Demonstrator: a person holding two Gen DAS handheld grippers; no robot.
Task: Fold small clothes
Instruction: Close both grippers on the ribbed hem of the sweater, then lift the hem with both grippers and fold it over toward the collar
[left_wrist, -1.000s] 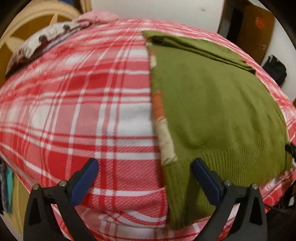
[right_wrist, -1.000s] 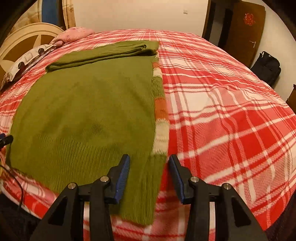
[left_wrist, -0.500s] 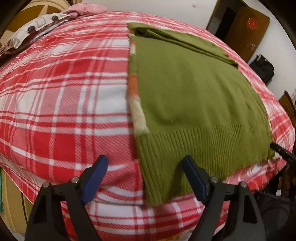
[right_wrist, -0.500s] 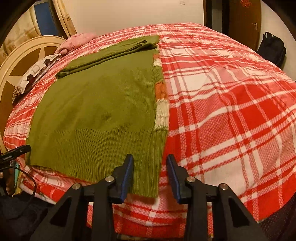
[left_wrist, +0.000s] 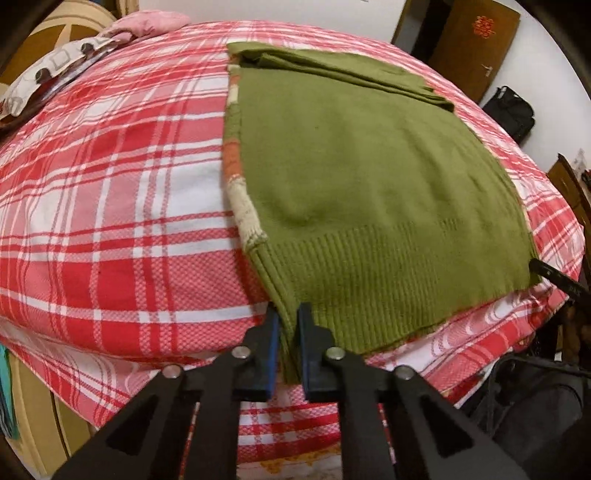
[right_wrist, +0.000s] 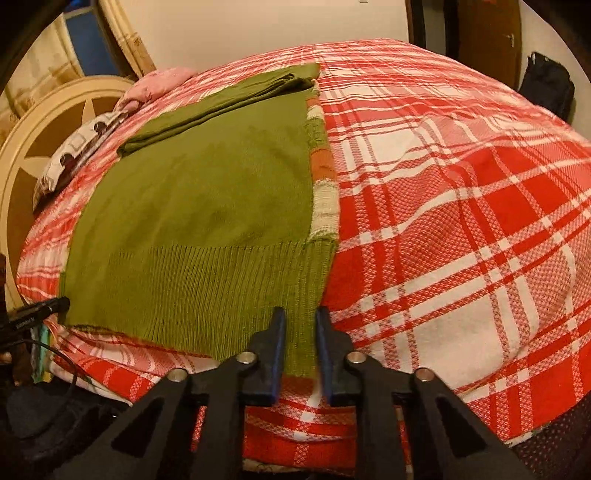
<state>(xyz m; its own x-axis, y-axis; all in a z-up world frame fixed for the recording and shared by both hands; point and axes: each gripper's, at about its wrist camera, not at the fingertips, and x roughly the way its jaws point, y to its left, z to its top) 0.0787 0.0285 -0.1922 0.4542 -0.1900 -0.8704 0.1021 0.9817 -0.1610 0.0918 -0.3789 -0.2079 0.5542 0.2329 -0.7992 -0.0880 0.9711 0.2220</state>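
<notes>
sweater: we've got the green knit sweater flat on the bed, right half of the left wrist frame and left-centre of the right wrist frame, sleeves folded across its far end, striped layer peeking out along one long edge.
hem: ribbed hem runs along the near edge of the bed, bottom of both frames.
left tongs: narrow, pads clamped on the hem corner at bottom centre of the left wrist frame.
right tongs: jaws closing, hem corner sits between them at bottom centre of the right wrist frame; a strip of knit shows in the gap, so we read it as pinched, though contact on both pads is hard to confirm from this angle.
step: grasp of both near hem corners, start of the bottom-to-top fold as we judge it.
next: we'd lift both corners together, keep the hem taut between the tongs, carry it toward the folded sleeves at top of frame, lay it down square.
watch: the knit is floppy; uneven lift would skew the fold or drag the striped layer.
clutter: pillow upper left, dark bag upper right, both well apart from the sweater.
</notes>
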